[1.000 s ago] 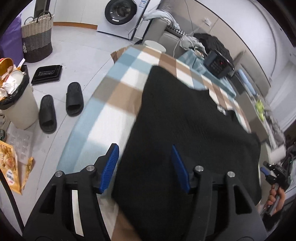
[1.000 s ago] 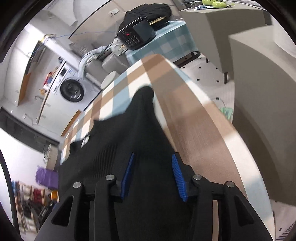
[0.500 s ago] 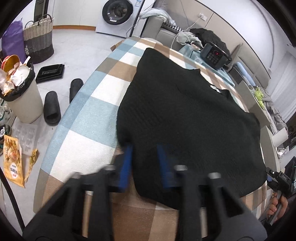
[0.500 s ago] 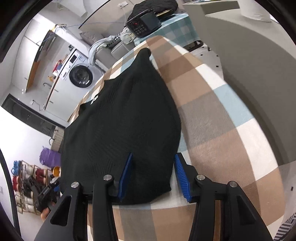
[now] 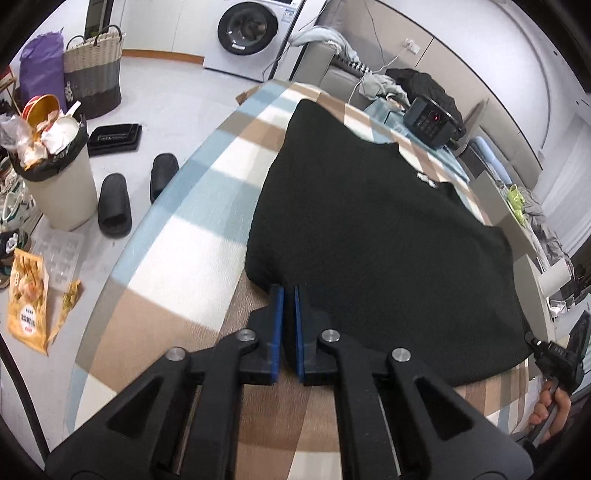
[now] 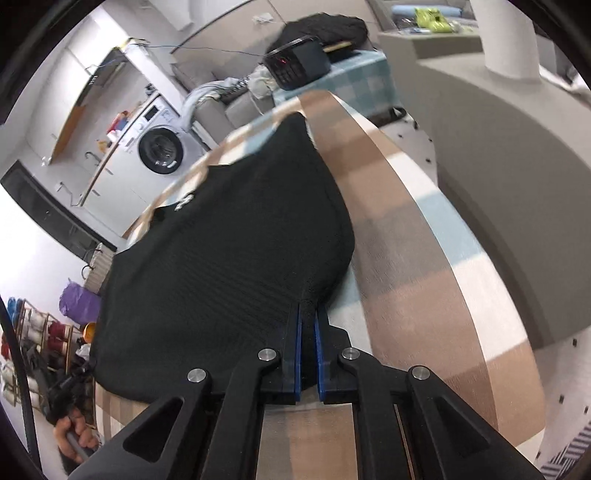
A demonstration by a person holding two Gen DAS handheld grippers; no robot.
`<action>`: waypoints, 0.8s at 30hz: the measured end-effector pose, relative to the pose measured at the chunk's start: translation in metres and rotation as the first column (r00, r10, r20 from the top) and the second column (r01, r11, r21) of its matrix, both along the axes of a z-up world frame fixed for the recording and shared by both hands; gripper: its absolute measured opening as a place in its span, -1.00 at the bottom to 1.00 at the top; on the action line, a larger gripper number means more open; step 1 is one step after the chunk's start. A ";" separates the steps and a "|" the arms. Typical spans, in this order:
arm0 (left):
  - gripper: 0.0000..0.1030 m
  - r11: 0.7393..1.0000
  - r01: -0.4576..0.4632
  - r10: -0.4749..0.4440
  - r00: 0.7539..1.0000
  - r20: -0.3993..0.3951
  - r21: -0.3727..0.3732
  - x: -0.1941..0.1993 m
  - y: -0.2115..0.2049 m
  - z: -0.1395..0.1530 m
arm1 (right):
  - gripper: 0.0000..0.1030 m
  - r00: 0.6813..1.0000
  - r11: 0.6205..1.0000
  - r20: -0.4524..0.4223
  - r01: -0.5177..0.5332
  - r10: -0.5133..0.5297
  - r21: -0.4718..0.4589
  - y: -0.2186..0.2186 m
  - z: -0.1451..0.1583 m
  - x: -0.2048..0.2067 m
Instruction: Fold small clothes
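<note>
A black knitted garment (image 5: 388,229) lies spread flat on a round table with a checked cloth (image 5: 177,266). My left gripper (image 5: 289,295) is at the garment's near left hem corner. Its jaws are closing, and the blue pads pinch the fabric edge between them. In the right wrist view the same garment (image 6: 229,258) stretches away to the left. My right gripper (image 6: 308,310) is at the near right hem corner, with its jaws closing and a fold of fabric pinched between the pads. A hand (image 5: 550,410) shows at the table's right edge.
To the left of the table, on the floor, are a full waste bin (image 5: 59,184), two black slippers (image 5: 114,206), a woven basket (image 5: 92,70) and a snack bag (image 5: 27,295). A washing machine (image 5: 247,29) stands at the back. A black device (image 5: 430,122) sits beyond the table. Grey furniture (image 6: 517,147) flanks the right side.
Both grippers drew back along the garment to its near hem. They stood open over the cloth before, and their pads now sit together on the hem corners.
</note>
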State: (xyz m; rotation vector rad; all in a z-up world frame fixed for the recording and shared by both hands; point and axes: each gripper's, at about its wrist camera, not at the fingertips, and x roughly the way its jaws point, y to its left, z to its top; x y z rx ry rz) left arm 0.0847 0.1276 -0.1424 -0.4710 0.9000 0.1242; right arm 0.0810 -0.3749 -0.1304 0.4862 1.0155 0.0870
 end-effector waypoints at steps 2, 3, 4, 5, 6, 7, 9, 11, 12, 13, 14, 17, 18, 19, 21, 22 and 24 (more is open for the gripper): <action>-0.83 0.999 -0.028 0.028 1.000 -0.009 -0.020 -0.003 0.004 0.000 | -0.74 1.000 0.999 0.006 0.030 -0.030 0.027 -0.004 0.003 -0.002; -0.82 0.999 -0.035 0.035 0.999 -0.006 -0.032 -0.006 0.006 0.000 | -0.70 0.999 0.999 0.015 0.043 -0.043 0.027 -0.005 0.007 0.000; -0.78 0.998 -0.043 0.043 0.999 -0.003 -0.038 -0.008 0.007 0.001 | -0.57 0.998 0.998 0.031 0.054 -0.054 0.016 -0.006 0.012 0.000; -0.71 0.998 -0.051 0.051 0.999 -0.002 -0.036 -0.009 0.008 0.002 | -0.41 0.997 0.998 0.052 0.060 -0.060 0.004 -0.005 0.018 0.000; -0.67 0.998 -0.057 0.057 0.998 -0.002 -0.029 -0.011 0.006 0.004 | -0.34 0.995 0.998 0.083 0.059 -0.058 -0.008 -0.002 0.025 -0.001; -0.60 0.998 -0.056 0.056 0.998 0.000 -0.028 -0.012 0.005 0.006 | -0.24 0.993 0.998 0.104 0.054 -0.052 -0.011 0.000 0.030 0.000; -0.52 0.999 -0.036 0.037 0.999 0.013 -0.020 -0.011 -0.003 0.011 | -0.21 0.991 0.999 0.134 0.034 -0.032 -0.015 0.008 0.037 0.001; -0.46 1.000 -0.021 0.021 1.000 0.022 0.008 -0.008 -0.012 0.017 | -0.19 0.988 0.999 0.154 -0.010 0.015 -0.033 0.025 0.043 0.005; -0.45 1.000 -0.014 0.013 0.999 0.034 0.022 -0.008 -0.017 0.022 | -0.19 0.987 0.998 0.154 -0.037 0.043 -0.042 0.035 0.043 0.009; -0.38 0.999 -0.008 0.006 0.999 0.042 0.036 -0.006 -0.020 0.025 | -0.19 0.987 0.997 0.151 -0.056 0.062 -0.047 0.044 0.042 0.012; -0.27 0.999 -0.003 0.000 0.999 0.050 0.050 -0.005 -0.023 0.029 | -0.17 0.986 0.996 0.146 -0.080 0.087 -0.047 0.054 0.040 0.015; 0.04 0.995 0.016 -0.025 0.996 0.087 0.103 -0.007 -0.034 0.042 | -0.04 0.979 0.986 0.130 -0.153 0.160 -0.063 0.081 0.034 0.021; 0.11 0.994 0.028 -0.038 0.995 0.095 0.106 -0.007 -0.038 0.044 | -0.02 0.976 0.982 0.124 -0.172 0.181 -0.075 0.089 0.031 0.023; 0.18 0.994 0.045 -0.055 0.993 0.103 0.103 -0.007 -0.043 0.045 | 0.00 0.972 0.977 0.115 -0.193 0.203 -0.093 0.101 0.028 0.026; 0.30 0.989 0.107 -0.119 0.986 0.120 0.098 -0.003 -0.059 0.047 | 0.03 0.966 0.968 0.105 -0.226 0.237 -0.110 0.115 0.024 0.029; 0.35 0.986 0.133 -0.145 0.982 0.120 0.104 0.000 -0.067 0.047 | 0.11 0.961 0.962 0.100 -0.245 0.257 -0.120 0.124 0.021 0.031; 0.40 0.973 0.200 -0.213 0.970 0.117 0.111 0.011 -0.091 0.043 | 0.19 0.952 0.947 0.093 -0.276 0.293 -0.163 0.141 0.017 0.035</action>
